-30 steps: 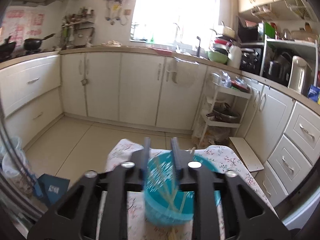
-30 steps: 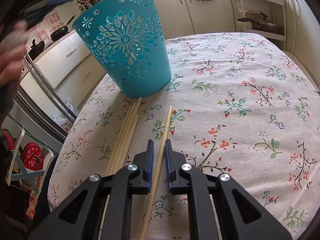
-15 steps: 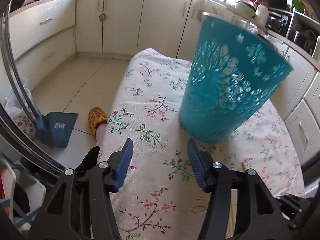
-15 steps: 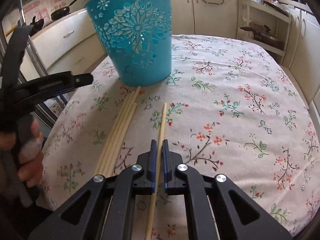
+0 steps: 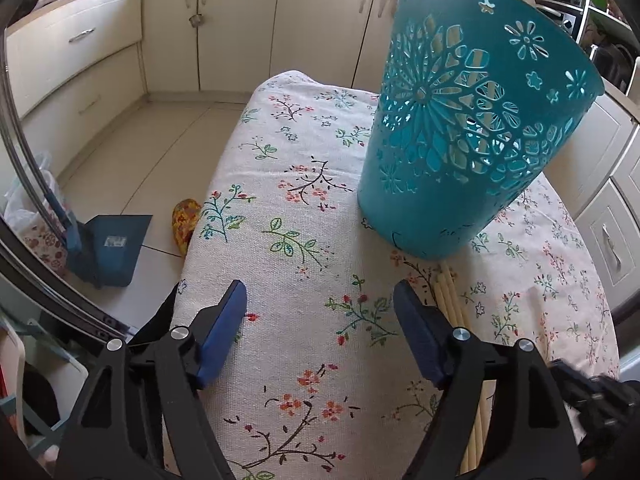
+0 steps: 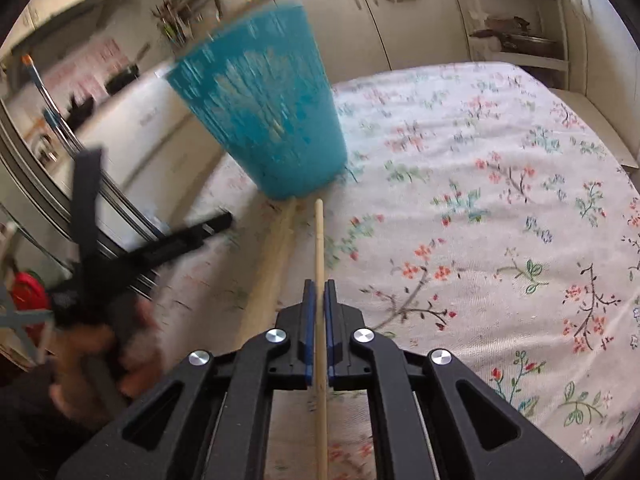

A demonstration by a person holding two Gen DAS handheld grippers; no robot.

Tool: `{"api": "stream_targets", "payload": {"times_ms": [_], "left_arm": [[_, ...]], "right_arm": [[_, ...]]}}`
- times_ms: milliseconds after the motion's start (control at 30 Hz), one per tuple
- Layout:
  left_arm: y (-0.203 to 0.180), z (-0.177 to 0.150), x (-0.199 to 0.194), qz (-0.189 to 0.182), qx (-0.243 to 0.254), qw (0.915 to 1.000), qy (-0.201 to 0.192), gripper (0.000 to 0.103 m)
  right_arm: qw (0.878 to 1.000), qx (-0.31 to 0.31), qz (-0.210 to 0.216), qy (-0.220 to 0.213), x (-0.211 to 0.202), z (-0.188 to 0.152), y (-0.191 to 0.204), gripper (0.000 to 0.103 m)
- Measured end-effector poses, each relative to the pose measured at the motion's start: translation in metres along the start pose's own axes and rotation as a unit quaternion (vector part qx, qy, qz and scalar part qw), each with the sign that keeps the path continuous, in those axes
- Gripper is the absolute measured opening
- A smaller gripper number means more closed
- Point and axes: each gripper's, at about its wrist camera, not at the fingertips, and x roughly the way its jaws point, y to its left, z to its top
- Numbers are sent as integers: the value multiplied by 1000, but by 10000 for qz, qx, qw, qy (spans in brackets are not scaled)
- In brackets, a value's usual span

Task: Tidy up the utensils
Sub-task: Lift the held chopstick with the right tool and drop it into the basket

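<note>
A teal cut-out basket (image 5: 472, 120) stands upright on the floral tablecloth (image 5: 304, 216); it also shows, blurred, in the right wrist view (image 6: 264, 112). Several wooden chopsticks (image 5: 452, 300) lie side by side on the cloth in front of the basket (image 6: 272, 264). My left gripper (image 5: 320, 320) is open and empty, low over the cloth, left of the chopsticks. My right gripper (image 6: 319, 288) is shut on a single chopstick (image 6: 319, 240), whose far end points at the basket's base.
The table's left edge drops to the tiled floor, where a blue dustpan (image 5: 108, 248) and a patterned slipper (image 5: 185, 224) lie. Kitchen cabinets (image 5: 240, 28) line the far walls. A shelf rack (image 6: 520, 20) stands beyond the table.
My right gripper has closed on the single chopstick and lifted its near end. My left gripper has let go of the basket, drawn back and opened wide, low over the cloth.
</note>
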Motion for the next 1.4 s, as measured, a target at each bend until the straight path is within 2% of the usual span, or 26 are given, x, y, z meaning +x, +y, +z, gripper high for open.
{"api": "stream_targets", "payload": {"times_ms": [133,300,500,667,767,900,1067,1167,1233,1400], "left_arm": [[-6,-1,1,33,156,9999,47,79],[-10,-1,1,72,213,9997,61,80],[-4,-1,-3,27,1,10000,-32,80],[6,1,-7,-71,-247,9996,-153,80],[11,1,-7,-131,-369,9991,-170,80],[15,1,-8,-209,-493,9984,-199,80],[18,2,-9,-256,-594,9976,-261,80],[21,2,-10,-270,-679,9968,-310,81],[22,2,-11,-265,-738,9964,-332,81],[23,1,-11,-192,-798,9960,-338,81]], "right_arm": [[9979,147,446,-447,-32,12,11,5],[9911,125,844,-1019,-64,41,29,5],[9771,-98,1210,-1745,-75,107,58,5],[9568,-192,1197,-2643,-68,171,82,5],[9492,-135,993,-2984,-51,196,86,5],[9534,-172,548,-2961,-19,201,82,5],[9670,-404,183,-2508,13,186,75,6],[9709,-533,144,-2331,13,175,76,8],[9718,-725,141,-2241,9,163,82,19],[9703,-1303,55,-2039,-12,126,99,24]]}}
